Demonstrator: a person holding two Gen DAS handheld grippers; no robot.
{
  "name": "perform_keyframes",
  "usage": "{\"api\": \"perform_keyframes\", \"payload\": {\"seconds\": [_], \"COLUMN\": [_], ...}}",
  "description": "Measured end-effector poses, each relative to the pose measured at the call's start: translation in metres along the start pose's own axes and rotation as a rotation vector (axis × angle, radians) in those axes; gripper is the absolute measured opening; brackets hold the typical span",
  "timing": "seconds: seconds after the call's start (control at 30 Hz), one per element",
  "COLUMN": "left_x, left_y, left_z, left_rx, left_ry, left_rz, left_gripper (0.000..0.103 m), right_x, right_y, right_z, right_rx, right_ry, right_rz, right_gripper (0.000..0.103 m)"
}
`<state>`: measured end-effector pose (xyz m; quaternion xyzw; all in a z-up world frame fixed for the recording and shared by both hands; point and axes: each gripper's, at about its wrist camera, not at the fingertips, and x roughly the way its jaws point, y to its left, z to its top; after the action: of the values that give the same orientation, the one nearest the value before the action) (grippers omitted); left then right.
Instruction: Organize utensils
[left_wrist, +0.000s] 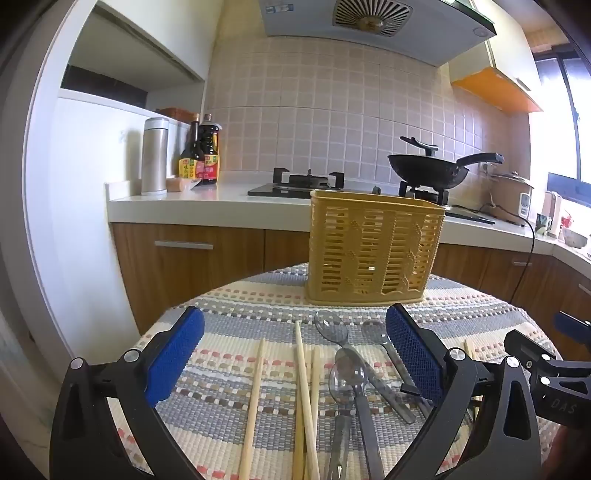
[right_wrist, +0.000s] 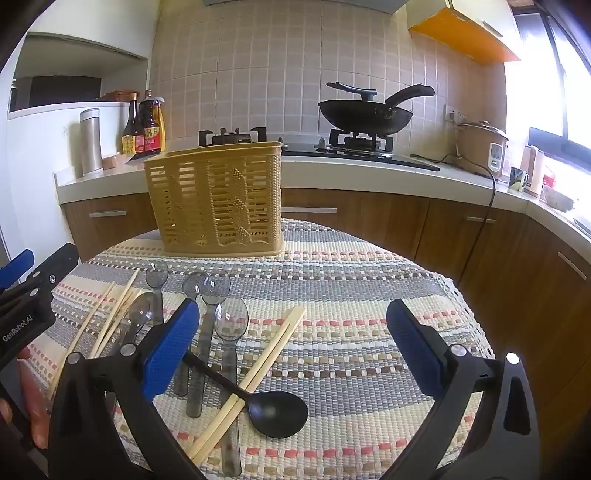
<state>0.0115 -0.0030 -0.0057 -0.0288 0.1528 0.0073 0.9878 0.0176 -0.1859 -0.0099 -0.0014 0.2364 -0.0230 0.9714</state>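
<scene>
Kitchen counters with a wok on the stove fill the background, and a woven striped tablecloth covers the round table in the foreground. On it, toward the upper middle of both views, a yellow slatted utensil basket stands upright and looks empty. Loose utensils lie scattered below it: wooden chopsticks and clear plastic spoons in the lower centre of the left wrist view, a black spoon with another chopstick pair lying across its handle in the lower centre of the right wrist view. The left gripper and the right gripper both hover above the cloth, jaws spread wide, nothing between them. Sorting seems not yet begun; the first pick is in hand. The next move probably calls for lowering one gripper over a single utensil and closing squarely on it, since the pieces overlap.
</scene>
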Motion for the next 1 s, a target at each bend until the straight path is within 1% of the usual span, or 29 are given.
{"api": "perform_keyframes", "payload": {"seconds": [0.17, 0.2, 0.33, 0.43, 0.6, 0.8, 1.0], "left_x": [-0.002, 0.003, 0.004, 0.003, 0.003, 0.001, 0.0], "left_y": [-0.003, 0.005, 0.006, 0.006, 0.008, 0.006, 0.004], "left_z": [-0.001, 0.001, 0.001, 0.001, 0.0, -0.002, 0.0], "left_rx": [-0.002, -0.005, -0.006, -0.007, -0.009, -0.004, 0.004], "left_ry": [0.002, 0.004, 0.006, 0.006, 0.003, -0.004, -0.012], "left_rz": [0.001, -0.002, -0.003, 0.001, 0.001, 0.0, -0.002], "left_gripper": [0.096, 0.096, 0.096, 0.096, 0.096, 0.096, 0.096], "right_x": [0.0, 0.0, -0.001, -0.005, -0.001, -0.006, -0.008], "right_y": [0.0, 0.0, -0.001, -0.009, -0.002, 0.001, 0.001], "right_z": [0.0, 0.0, 0.0, 0.002, 0.001, 0.0, 0.002], "right_rx": [0.006, 0.004, 0.006, 0.007, -0.002, -0.009, -0.02], "right_ry": [0.008, 0.008, 0.008, 0.008, 0.0, -0.018, -0.015], "right_rz": [0.0, 0.002, 0.004, 0.007, 0.0, 0.016, 0.017], "right_gripper": [0.097, 0.097, 0.097, 0.097, 0.097, 0.097, 0.097]}}
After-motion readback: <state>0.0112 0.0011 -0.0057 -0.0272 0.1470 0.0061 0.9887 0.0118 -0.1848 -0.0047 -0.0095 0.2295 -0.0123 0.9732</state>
